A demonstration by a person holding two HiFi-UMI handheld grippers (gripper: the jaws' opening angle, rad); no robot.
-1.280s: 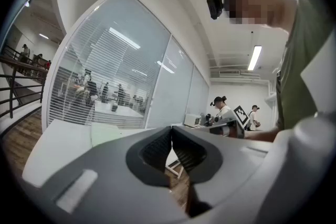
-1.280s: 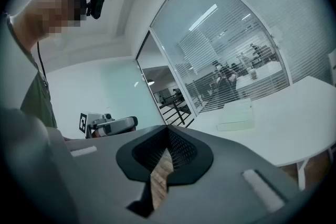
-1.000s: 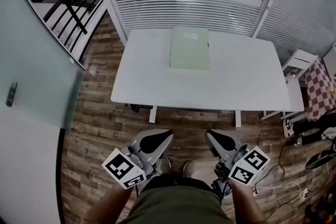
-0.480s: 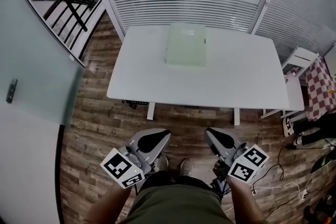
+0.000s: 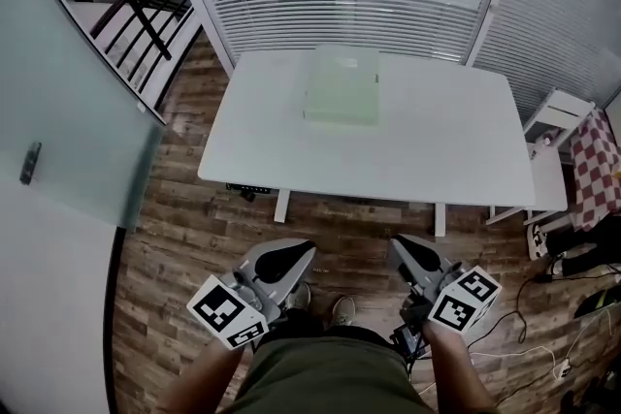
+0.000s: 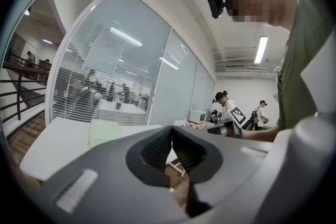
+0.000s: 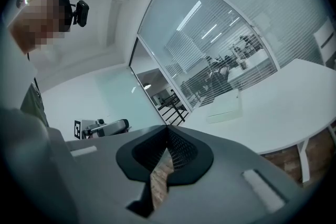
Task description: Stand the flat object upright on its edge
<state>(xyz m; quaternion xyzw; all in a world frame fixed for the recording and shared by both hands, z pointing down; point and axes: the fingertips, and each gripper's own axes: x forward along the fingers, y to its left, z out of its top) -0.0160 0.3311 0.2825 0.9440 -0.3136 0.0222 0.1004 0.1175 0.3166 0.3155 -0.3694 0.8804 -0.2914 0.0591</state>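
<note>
Grey plastic jaws of your left gripper [image 5: 287,259] are pressed together on nothing, and so are those of your right gripper [image 5: 414,257]. You hold both low over the brown wood-plank floor [image 5: 194,238]. Well ahead, the pale green flat rectangular slab [image 5: 342,84] lies flat near the far edge of the white rectangular table [image 5: 441,145].

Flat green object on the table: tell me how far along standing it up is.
Done: nothing. The flat green object lies flat on the white table. In hand: nothing. The left gripper and right gripper are both shut and empty, over the floor short of the table. Left: reach the object, grip it, tip it onto its edge.
</note>
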